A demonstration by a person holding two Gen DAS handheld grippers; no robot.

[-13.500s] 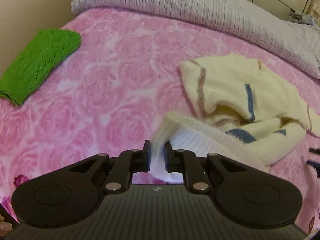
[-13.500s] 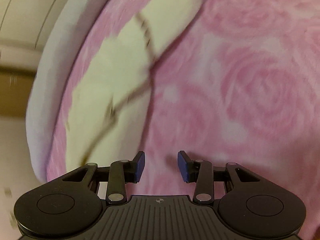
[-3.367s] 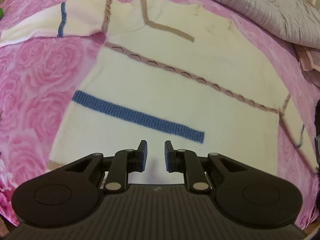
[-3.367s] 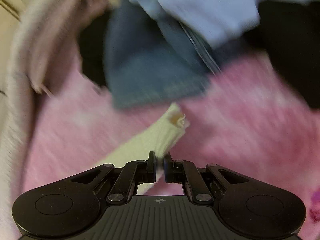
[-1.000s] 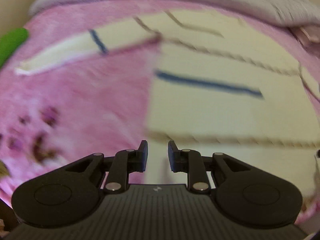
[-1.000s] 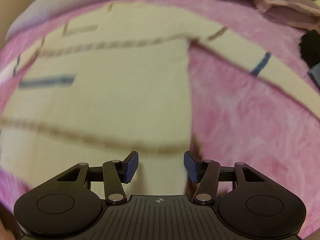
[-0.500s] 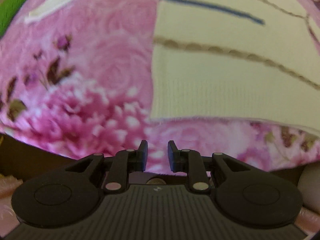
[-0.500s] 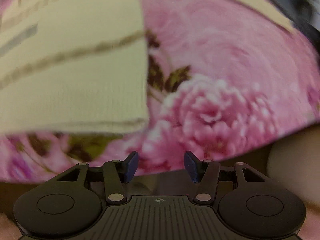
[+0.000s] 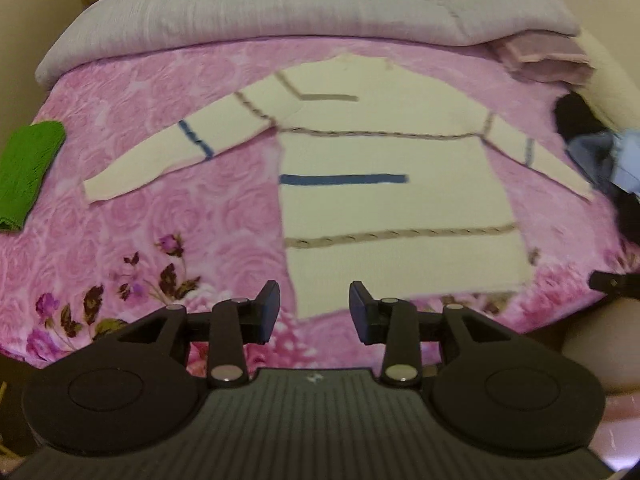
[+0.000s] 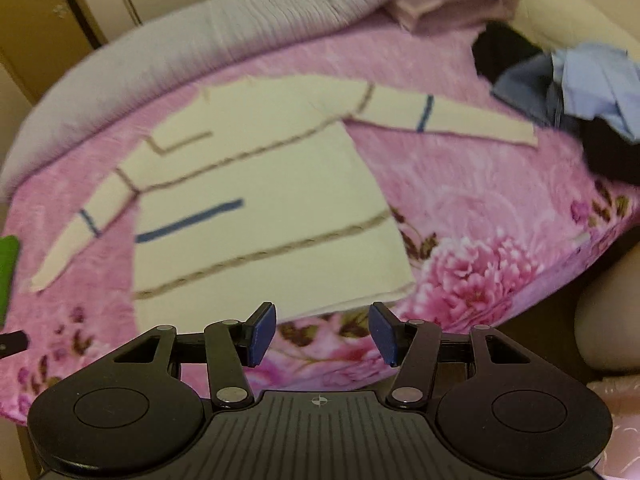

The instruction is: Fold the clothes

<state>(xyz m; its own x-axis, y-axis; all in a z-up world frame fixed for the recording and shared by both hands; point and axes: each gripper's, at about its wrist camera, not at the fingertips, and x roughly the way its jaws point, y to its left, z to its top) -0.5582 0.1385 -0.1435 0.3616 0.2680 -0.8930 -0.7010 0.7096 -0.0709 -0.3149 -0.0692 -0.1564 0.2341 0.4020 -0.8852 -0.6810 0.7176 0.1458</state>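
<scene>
A cream sweater (image 9: 392, 200) with brown and blue stripes lies spread flat on the pink floral bedspread (image 9: 168, 216), both sleeves stretched out to the sides. It also shows in the right wrist view (image 10: 264, 208). My left gripper (image 9: 314, 312) is open and empty, held back from the bed just in front of the sweater's hem. My right gripper (image 10: 322, 334) is open and empty, near the hem's right corner. The tip of the right gripper (image 9: 612, 282) shows at the right edge of the left wrist view.
A folded green garment (image 9: 24, 172) lies at the bed's left edge. A grey striped duvet (image 9: 280, 4) runs along the back. A pile of dark and blue clothes (image 10: 568, 92) and a folded pink cloth (image 10: 452, 0) sit at the right.
Both grippers have pulled back and up from the hem, so the whole sweater is in view. Both jaws have opened wider. The sweater went from a crumpled heap to lying flat.
</scene>
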